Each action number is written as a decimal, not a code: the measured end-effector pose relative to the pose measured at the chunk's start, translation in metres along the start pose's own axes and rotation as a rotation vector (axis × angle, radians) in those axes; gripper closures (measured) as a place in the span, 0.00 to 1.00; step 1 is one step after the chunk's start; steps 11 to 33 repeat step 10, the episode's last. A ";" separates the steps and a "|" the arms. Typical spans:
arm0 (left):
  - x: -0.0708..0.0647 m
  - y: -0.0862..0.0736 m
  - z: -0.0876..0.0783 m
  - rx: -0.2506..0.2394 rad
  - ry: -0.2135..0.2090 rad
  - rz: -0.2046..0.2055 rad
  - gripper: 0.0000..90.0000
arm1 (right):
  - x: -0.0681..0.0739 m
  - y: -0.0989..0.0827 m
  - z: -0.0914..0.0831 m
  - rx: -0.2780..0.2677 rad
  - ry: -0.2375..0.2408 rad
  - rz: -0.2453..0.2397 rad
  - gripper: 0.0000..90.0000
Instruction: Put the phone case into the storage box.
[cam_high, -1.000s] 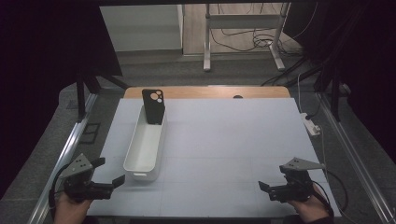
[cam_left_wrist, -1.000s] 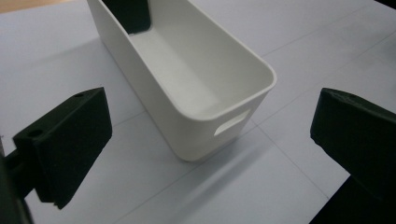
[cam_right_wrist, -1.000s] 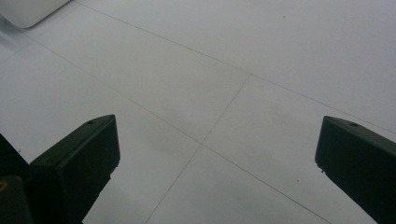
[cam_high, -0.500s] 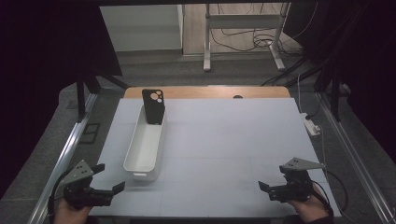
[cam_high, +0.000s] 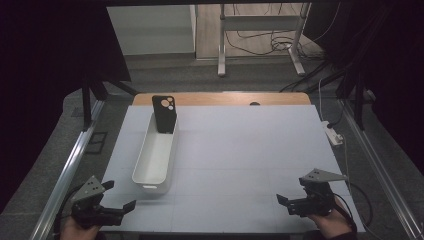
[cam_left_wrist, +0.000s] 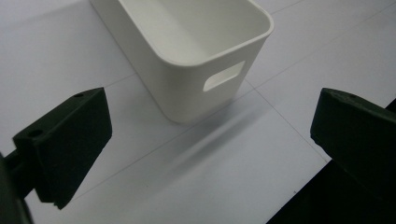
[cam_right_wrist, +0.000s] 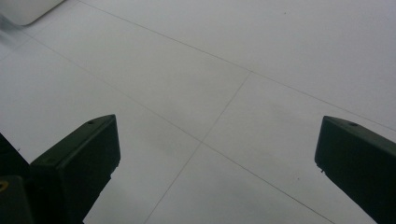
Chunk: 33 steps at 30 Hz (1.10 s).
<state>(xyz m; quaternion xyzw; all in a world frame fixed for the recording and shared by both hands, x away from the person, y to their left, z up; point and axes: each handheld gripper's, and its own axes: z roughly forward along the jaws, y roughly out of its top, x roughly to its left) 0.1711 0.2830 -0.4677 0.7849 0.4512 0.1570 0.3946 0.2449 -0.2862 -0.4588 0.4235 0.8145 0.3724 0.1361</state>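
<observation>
A long white bin (cam_high: 156, 154) lies lengthwise on the left part of the pale table (cam_high: 250, 150). A black phone case (cam_high: 164, 113) leans upright at the bin's far end. My left gripper (cam_high: 124, 207) sits at the near left corner, open and empty, its jaws facing the bin's near end. The left gripper view has the bin's near wall (cam_left_wrist: 196, 70) with its handle slot just ahead of the wide-apart jaws. My right gripper (cam_high: 283, 202) rests at the near right corner, open, with bare table (cam_right_wrist: 224, 93) between its jaws.
A white power strip (cam_high: 334, 134) lies off the table's right edge. Metal rails run along both sides. A strip of wooden tabletop (cam_high: 225, 98) shows at the far edge. Cables and a stand's legs lie on the floor beyond.
My left gripper has drawn back toward the table's near edge and sunk lower. The right gripper has stayed put.
</observation>
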 end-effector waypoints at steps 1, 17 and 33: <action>0.000 0.000 0.000 0.002 -0.001 0.000 0.00 | 0.000 0.000 0.000 0.001 0.000 0.000 0.00; 0.001 0.001 0.003 0.032 0.003 -0.011 0.00 | 0.000 0.000 0.001 0.005 0.000 -0.003 0.01; 0.001 0.001 0.003 0.032 0.003 -0.011 0.00 | 0.000 0.000 0.001 0.005 0.000 -0.003 0.01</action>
